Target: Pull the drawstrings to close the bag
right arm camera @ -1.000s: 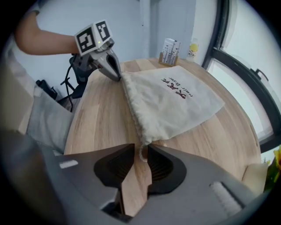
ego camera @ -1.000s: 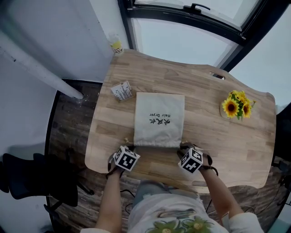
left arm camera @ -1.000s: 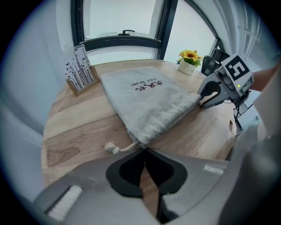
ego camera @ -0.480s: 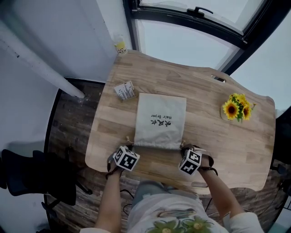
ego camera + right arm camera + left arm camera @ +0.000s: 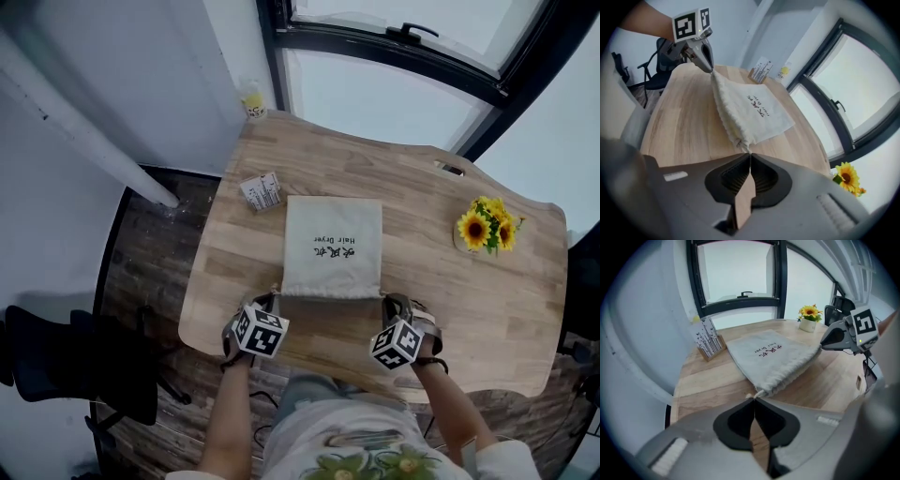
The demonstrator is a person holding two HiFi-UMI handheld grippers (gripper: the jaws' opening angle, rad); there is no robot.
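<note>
Currently, the bag is laid flat on the table, gathered mouth at 6 o'clock. The left drawstring is pinched by the left gripper at the bag's 7 o'clock corner, the right drawstring by the right gripper at 5 o'clock. Sunflowers are held in a pot at 3 o'clock.

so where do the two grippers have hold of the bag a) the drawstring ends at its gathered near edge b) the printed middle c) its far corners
a: the left gripper and right gripper each have their jaws shut on a drawstring end at the gathered mouth of the bag.
</note>
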